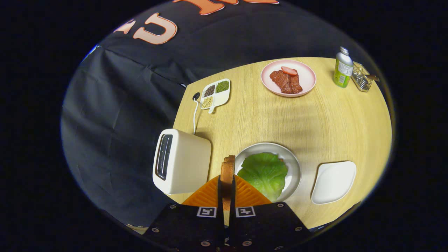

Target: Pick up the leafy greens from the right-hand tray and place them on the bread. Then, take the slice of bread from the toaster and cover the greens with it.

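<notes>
Now, stage: the greens already lie on the plate, and the second half of the task is under way, with the bread lifted clear of the toaster.
Fingers: the gripper [226, 189] has its fingers pressed onto the slice of bread [228, 170], one on each broad face, pinching it on edge above the tabletop [315, 119].
Bread in hand: it stands upright between the fingers, its top crust pointing to twelve o'clock, just at the near rim of the round plate [293, 164].
Greens: the leafy greens [265, 173] lie spread on that plate at about one o'clock from the fingers; whatever bread is under them is hidden by the leaf.
Toaster: the toaster [181, 161] stands at ten o'clock, just beside the plate, its slot looking empty.
Right-hand tray: the white tray [333, 182] sits bare at three o'clock, near the plate.
Further off: a pink plate of meat [288, 77] at one o'clock, a divided dish of beans [215, 93] at twelve, a bottle [343, 68] at two.
Handling: I judge the slice light, dry and crumbly, stiff enough to hold by its faces but easily dented by a hard squeeze.
Where to hold: the lower part, as now, leaves the rest free to tip flat over the soft, springy leaf, which may shift.
</notes>
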{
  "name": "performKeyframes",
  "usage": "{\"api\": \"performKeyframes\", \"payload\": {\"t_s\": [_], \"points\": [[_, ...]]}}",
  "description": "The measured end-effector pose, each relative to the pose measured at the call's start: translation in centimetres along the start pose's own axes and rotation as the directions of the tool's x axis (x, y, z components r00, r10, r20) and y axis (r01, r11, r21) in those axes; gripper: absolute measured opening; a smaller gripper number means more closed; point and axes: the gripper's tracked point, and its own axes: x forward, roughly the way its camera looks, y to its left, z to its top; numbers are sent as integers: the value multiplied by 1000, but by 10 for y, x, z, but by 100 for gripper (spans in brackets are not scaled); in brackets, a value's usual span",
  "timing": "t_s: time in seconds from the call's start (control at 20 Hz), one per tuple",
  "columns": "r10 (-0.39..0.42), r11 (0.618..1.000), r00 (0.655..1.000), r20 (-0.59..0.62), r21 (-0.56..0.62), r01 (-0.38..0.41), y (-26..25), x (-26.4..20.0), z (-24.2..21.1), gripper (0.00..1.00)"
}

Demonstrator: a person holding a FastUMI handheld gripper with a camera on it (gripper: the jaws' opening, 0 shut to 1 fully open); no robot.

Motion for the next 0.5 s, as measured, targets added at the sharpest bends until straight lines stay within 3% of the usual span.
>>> {"api": "performKeyframes", "payload": {"t_s": [0.3, 0.5], "points": [[60, 998, 998, -29, 26, -59, -38, 28, -11, 6], [56, 996, 998, -31, 65, -54, -71, 37, -12, 8]]}}
